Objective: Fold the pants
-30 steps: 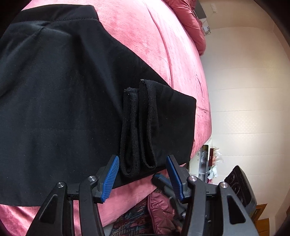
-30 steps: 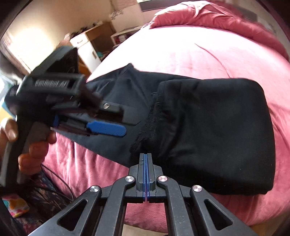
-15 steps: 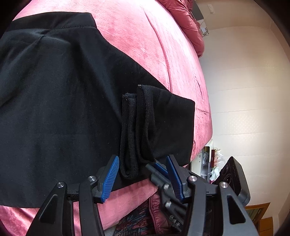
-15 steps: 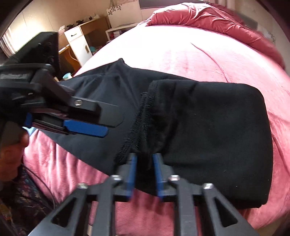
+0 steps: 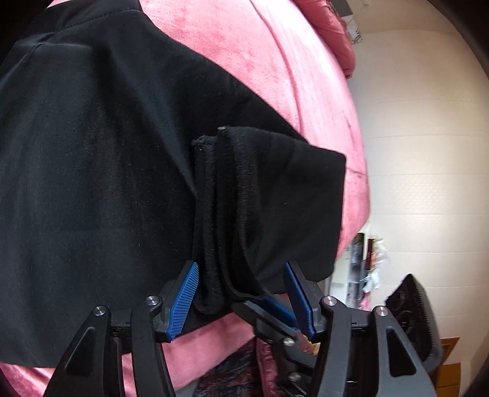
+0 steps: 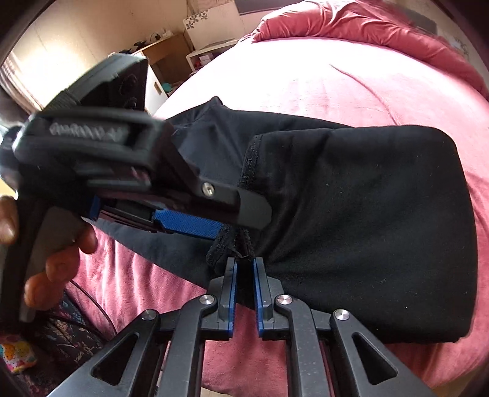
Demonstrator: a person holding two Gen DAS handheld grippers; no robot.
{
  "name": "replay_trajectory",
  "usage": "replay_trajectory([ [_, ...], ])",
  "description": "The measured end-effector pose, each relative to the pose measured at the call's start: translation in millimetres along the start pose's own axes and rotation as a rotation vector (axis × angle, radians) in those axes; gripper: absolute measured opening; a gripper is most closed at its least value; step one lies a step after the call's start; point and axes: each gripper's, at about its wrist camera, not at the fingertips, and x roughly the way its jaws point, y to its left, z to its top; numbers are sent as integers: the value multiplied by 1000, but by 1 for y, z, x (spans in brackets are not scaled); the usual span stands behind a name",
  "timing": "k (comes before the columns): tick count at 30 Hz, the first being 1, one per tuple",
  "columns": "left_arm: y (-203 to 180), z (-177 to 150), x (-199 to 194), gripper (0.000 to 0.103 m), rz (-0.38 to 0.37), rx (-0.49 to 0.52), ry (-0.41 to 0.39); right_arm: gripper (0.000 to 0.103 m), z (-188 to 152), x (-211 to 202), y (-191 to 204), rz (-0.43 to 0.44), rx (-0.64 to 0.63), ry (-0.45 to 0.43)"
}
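Right tool [image 6: 244, 265] now parted around pants [image 6: 366, 220]

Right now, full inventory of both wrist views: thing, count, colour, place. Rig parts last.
pants: 1, black, spread on the bed, one end folded over into a thick stack near the bed edge
bed cover: 1, pink, under the pants
duvet: 1, darker pink, bunched at the far end of the bed
cabinet: 1, wood and white, beyond the bed by the wall
patterned fabric: 1, dark floral, below the bed edge
left gripper: 1, black with blue pads, jaws opening, astride the folded edge
right gripper: 1, same, jaws opening narrowly, fabric between them
hand: 1, on the left gripper's handle
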Motion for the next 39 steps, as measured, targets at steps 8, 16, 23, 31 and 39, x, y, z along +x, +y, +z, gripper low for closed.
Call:
replay_trajectory([
  [8,-13,0,11,27,97,78,10,48,-20,-50,-45,48,165,-35],
  [16,-71,1,-20,12,0,286,-109,48,-84,-95,-124,-10,463,-43],
  [23,-131,23,-78,11,-154,394,-228,69,-96,-96,-158,-44,681,-104],
  [31,-155,28,-98,11,-202,447,-257,68,-57,-69,-155,-208,594,-76],
  [39,-103,20,-100,11,-200,346,-279,63,-71,-62,-172,-270,705,-101],
])
